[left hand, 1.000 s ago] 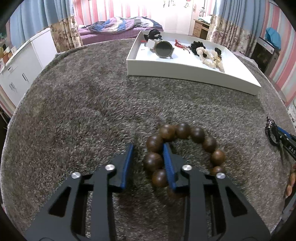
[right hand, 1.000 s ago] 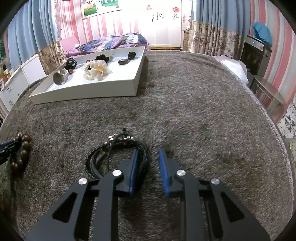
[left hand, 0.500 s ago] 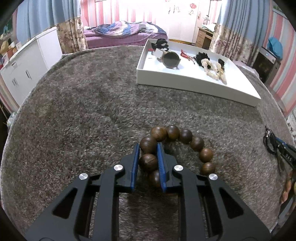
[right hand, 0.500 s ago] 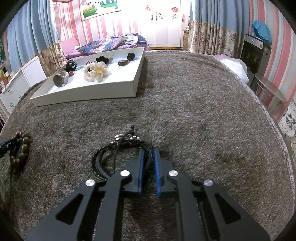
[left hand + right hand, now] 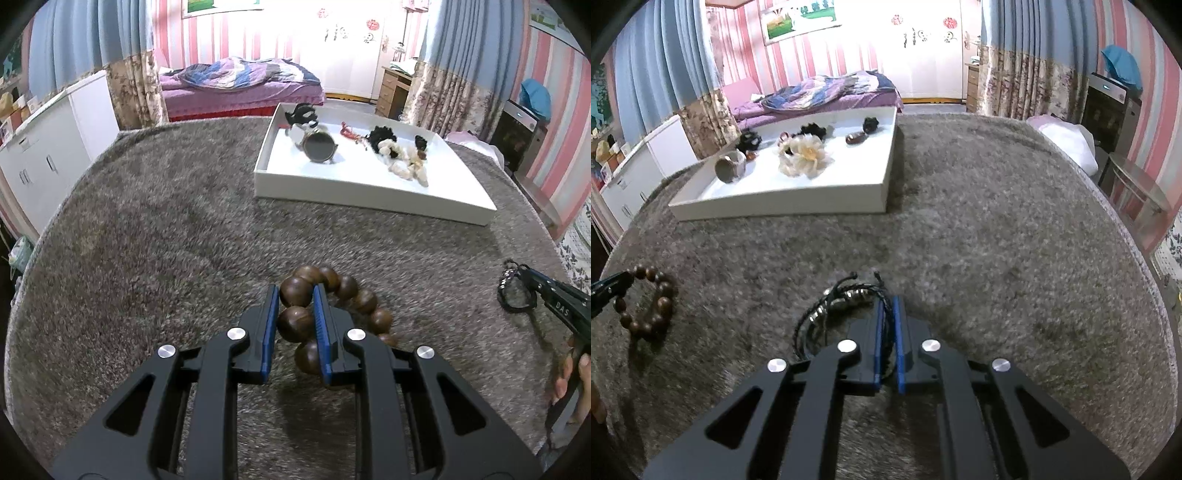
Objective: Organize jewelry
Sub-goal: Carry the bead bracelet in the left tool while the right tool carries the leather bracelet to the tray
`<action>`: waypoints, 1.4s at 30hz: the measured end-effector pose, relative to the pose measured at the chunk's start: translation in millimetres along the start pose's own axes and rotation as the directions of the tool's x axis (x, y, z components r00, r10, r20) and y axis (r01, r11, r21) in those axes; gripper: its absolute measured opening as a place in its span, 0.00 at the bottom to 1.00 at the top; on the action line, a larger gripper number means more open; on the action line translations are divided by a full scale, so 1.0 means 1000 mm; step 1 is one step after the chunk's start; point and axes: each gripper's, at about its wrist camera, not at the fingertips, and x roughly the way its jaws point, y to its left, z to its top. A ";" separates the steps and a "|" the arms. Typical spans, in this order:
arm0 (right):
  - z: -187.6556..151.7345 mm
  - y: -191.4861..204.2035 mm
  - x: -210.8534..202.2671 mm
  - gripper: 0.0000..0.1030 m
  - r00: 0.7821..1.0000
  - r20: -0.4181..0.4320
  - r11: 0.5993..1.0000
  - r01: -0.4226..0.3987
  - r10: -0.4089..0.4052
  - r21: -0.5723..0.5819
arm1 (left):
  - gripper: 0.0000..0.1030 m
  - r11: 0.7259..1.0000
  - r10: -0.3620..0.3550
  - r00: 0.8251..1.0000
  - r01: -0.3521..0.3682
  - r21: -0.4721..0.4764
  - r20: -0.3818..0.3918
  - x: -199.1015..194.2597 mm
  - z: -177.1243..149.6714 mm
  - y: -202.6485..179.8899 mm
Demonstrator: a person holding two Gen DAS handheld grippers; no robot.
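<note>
- The left tongs (image 5: 295,306) are clenched on the wooden bead bracelet (image 5: 328,314): the blue pads press one bead from either side, and the other beads curve off to the right, on or just above the rug. A grip on a single bead seems chosen so the whole loop comes along with it.
- The right tongs (image 5: 888,317) have just been closing and are now pinched on one side of the black cord bracelet (image 5: 838,306); the cords run between the pads, and the loop with its small metal beads lies to their left on the rug. A thin cord needs the pads nearly together, which fits how narrow the gap looks.
- Both bracelets are on the near part of the gray rug (image 5: 155,236), well short of the white tray (image 5: 369,199), which sits further back.
- In the tray there are already a round dark watch (image 5: 319,147), a cream flower piece (image 5: 803,157), black hair ties and a red cord, spread apart, apparently so that each stays easy to see.
- The near part of the tray floor is bare, so that looks like the spot for both bracelets.
- My guess at the step: both pieces gripped, the carry to the tray not yet made.
- Risk: the beads may swing and slip from the pads.
</note>
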 end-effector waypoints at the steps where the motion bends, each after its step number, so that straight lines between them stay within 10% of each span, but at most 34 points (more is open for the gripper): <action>1: 0.003 0.001 -0.001 0.05 1.000 0.004 1.000 -0.007 0.007 0.000 | 0.17 1.000 -0.003 1.000 0.003 0.005 0.003 -0.002 0.002 -0.002; 21: 0.108 0.035 -0.014 0.05 0.990 0.118 0.997 -0.076 0.078 -0.026 | 0.17 0.992 -0.096 0.991 0.088 0.088 0.089 -0.036 0.107 -0.056; 42: 0.144 0.039 0.089 0.05 0.999 0.040 1.000 0.020 -0.020 -0.007 | 0.17 0.994 -0.110 0.993 0.110 0.004 -0.049 0.100 0.158 -0.051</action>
